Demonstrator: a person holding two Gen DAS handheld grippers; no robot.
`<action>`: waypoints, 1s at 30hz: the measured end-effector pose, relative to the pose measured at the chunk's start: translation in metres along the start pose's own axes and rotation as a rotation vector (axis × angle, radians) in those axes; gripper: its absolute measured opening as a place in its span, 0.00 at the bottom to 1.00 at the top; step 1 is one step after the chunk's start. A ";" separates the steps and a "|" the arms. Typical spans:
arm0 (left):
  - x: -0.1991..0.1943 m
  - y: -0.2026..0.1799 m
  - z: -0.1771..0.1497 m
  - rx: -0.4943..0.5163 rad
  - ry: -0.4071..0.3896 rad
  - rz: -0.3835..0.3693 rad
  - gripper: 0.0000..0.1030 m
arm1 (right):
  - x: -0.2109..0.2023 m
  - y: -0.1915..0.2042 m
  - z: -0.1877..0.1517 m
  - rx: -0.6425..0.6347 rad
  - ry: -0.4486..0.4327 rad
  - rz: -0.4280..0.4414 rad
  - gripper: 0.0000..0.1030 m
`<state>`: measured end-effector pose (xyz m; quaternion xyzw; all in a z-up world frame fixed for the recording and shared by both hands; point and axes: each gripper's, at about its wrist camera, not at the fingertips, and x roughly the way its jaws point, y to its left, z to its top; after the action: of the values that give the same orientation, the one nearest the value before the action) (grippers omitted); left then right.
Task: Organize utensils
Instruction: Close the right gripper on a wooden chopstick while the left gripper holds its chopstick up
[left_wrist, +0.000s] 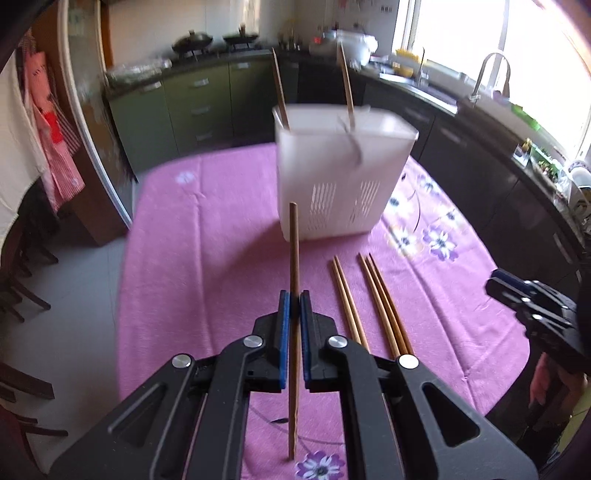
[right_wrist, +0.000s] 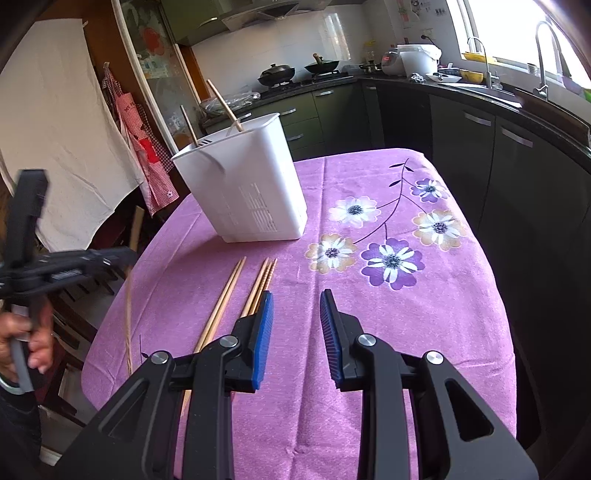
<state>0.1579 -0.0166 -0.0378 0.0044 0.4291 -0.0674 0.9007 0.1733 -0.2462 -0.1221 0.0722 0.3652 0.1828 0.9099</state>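
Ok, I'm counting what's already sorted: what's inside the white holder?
Two wooden chopsticks stick out of the white holder, leaning apart at opposite ends. Its opaque walls hide their lower parts and anything shorter that might lie inside.

A home kitchen with a dining table.

Woks (right_wrist: 276, 72) sit on a stove under a range hood (right_wrist: 258, 13); green cabinets (right_wrist: 306, 122), a sink faucet (right_wrist: 543, 55), a rice cooker (right_wrist: 415, 59), hanging aprons (right_wrist: 144, 147) and a flowered purple tablecloth (right_wrist: 369, 314) show it.
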 end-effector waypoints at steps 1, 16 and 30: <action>-0.008 0.003 -0.001 -0.001 -0.015 0.000 0.05 | 0.001 0.002 0.000 -0.003 0.003 0.001 0.26; -0.067 0.016 -0.025 0.014 -0.139 0.015 0.05 | 0.029 0.023 0.005 -0.042 0.076 0.016 0.29; -0.072 0.023 -0.031 0.018 -0.146 -0.003 0.05 | 0.129 0.029 0.020 -0.068 0.305 -0.017 0.21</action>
<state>0.0921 0.0166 -0.0024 0.0070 0.3618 -0.0726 0.9294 0.2652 -0.1696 -0.1819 0.0094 0.4933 0.1963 0.8473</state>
